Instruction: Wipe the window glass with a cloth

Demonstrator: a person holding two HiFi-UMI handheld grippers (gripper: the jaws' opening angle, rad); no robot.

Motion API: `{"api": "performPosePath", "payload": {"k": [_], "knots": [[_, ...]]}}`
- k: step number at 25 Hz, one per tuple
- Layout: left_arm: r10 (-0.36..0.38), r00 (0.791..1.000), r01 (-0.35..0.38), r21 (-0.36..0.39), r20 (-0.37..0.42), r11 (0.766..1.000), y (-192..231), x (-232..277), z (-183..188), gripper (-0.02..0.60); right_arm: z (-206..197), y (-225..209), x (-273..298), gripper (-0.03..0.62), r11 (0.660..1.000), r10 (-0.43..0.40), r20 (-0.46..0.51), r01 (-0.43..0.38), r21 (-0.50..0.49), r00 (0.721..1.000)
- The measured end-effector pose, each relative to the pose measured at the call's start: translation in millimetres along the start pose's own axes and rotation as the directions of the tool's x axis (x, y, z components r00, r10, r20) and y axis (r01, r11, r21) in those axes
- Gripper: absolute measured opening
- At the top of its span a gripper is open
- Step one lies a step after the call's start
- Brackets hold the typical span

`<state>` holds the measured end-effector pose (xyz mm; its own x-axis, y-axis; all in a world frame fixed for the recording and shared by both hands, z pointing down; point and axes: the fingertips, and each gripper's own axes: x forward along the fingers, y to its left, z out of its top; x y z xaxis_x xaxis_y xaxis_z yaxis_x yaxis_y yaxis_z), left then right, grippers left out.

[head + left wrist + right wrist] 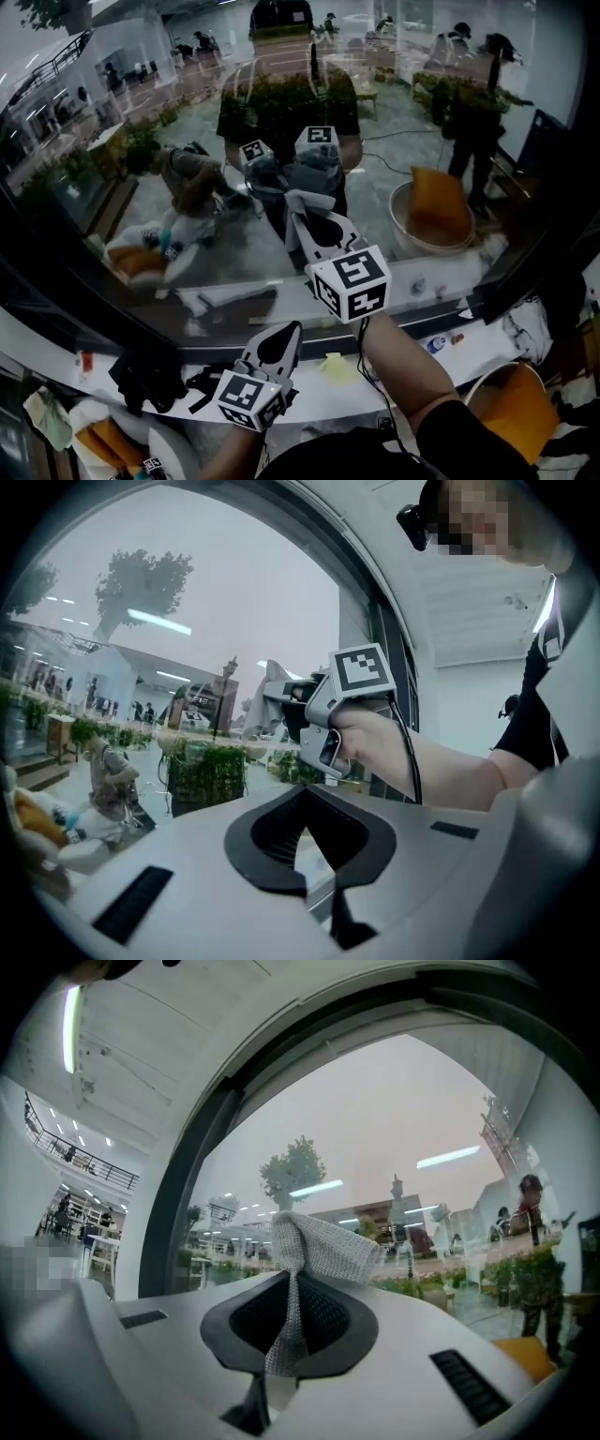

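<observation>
The window glass [141, 122] fills the upper part of the head view and reflects the room. My right gripper [314, 225] points up at the pane and is shut on a grey mesh cloth [302, 202]. In the right gripper view the cloth [323, 1246] fans out above the closed jaws of that gripper [292, 1283], close to the glass [394, 1129]. My left gripper [278, 342] hangs lower, over the sill, jaws together and empty. The left gripper view looks past its own jaws [305, 822] at the right gripper [328, 714] and the cloth [270, 694] against the glass [187, 621].
A white sill [394, 370] runs below the pane with a black bundle [150, 375], a yellow scrap [336, 366] and a small bottle [436, 344] on it. An orange basin [516, 408] sits at the lower right. The dark window frame [520, 277] borders the glass on the right.
</observation>
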<state>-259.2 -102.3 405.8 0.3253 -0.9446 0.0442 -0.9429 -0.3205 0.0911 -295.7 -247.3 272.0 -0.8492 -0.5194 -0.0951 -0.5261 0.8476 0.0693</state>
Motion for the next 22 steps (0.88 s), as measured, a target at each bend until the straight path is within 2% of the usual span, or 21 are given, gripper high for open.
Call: {"api": "performPosePath", "payload": {"k": [5, 22], "knots": [[-0.046, 0.999, 0.046, 0.0, -0.011, 0.999, -46.1, 51.0, -3.8, 0.0, -5.6, -63.0, -42.9, 0.041, 0.999, -0.035, -0.005, 0.035, -0.001, 0.999], [-0.183, 0.981, 0.184, 0.01, -0.057, 0.983, -166.4, 152.4, 2.9, 0.0, 2.5, -224.8, -158.1, 0.041, 0.98, -0.197, -0.025, 0.197, 0.002, 0.98]]}}
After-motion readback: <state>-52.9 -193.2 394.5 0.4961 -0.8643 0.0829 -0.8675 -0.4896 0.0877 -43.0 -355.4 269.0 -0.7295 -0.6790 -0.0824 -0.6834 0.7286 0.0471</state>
